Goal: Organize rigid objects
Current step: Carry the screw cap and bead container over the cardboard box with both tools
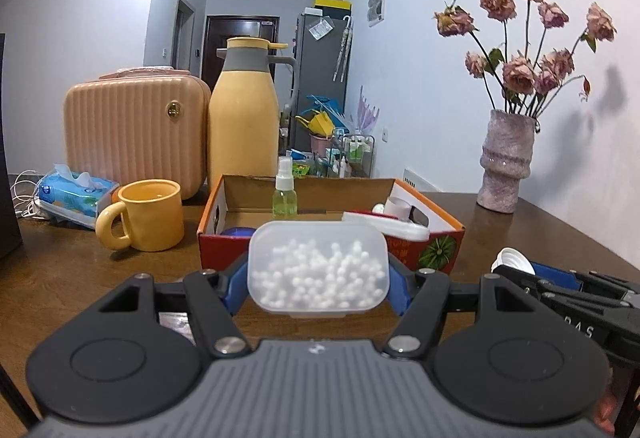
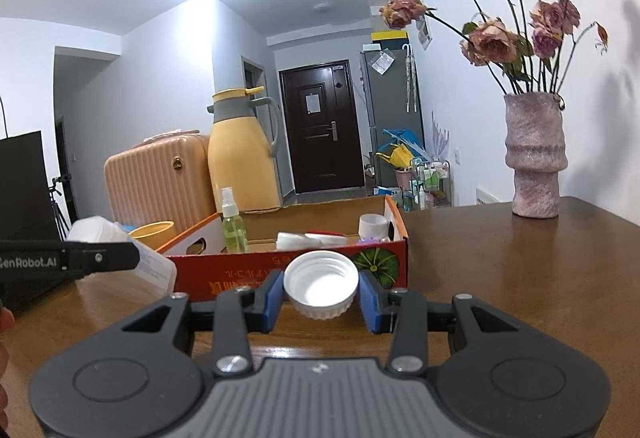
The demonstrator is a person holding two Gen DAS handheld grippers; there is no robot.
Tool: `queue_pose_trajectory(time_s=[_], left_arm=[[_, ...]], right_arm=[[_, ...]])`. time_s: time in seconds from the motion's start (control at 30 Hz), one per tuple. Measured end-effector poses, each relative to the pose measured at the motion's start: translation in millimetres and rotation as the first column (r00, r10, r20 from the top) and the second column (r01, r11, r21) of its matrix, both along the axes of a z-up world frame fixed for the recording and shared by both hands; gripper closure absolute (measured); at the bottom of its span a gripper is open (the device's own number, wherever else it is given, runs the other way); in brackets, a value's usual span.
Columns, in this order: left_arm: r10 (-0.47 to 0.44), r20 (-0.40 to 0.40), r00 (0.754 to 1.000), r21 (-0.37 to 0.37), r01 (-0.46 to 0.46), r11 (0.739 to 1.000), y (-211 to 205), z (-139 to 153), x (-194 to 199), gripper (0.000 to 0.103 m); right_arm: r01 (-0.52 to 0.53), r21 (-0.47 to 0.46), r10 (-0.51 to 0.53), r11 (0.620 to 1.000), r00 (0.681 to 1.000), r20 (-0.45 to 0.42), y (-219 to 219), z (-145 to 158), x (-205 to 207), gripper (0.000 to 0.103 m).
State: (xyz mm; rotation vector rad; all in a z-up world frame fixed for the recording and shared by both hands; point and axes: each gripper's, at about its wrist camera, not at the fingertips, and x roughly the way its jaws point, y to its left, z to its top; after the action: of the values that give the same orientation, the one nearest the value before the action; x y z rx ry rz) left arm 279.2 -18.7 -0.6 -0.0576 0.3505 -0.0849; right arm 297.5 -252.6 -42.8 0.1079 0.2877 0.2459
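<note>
Left gripper (image 1: 318, 280) clamps a translucent plastic container (image 1: 318, 270) of small white balls, blue pads pressed on both its sides, held above the wooden table (image 1: 540, 230) just short of the cardboard box (image 1: 404, 254). Right gripper (image 2: 320, 292) grips a white ribbed screw cap (image 2: 320, 284), open side facing the camera, also near the box front. In the box: green spray bottle (image 1: 285, 193), some white items, hard to identify. Yellow mug (image 1: 146, 215) sits left of the box.
</note>
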Motion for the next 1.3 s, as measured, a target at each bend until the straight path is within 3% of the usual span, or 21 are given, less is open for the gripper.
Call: queue_pose_trajectory(time_s=[0.57,1.03,1.3], left_arm=[[0.043,0.031,0.999,-0.002,-0.043,0.999,-4,24,53,0.036],[0.079,0.068,0.995,-0.030,-0.077,0.997,-20,29,121,0.036],[0.085,0.051,0.995,-0.038,-0.083,0.996,-26,23,166,0.036]], right_arm=[[-0.015,-0.032,0.017,0.999,0.998,0.060,20,35,49,0.064],[0.029,0.054,-0.032,0.998,0.998,0.061,17,29,126,0.064],[0.033,0.044,-0.034,0.998,0.999,0.033,15,21,164,0.064]])
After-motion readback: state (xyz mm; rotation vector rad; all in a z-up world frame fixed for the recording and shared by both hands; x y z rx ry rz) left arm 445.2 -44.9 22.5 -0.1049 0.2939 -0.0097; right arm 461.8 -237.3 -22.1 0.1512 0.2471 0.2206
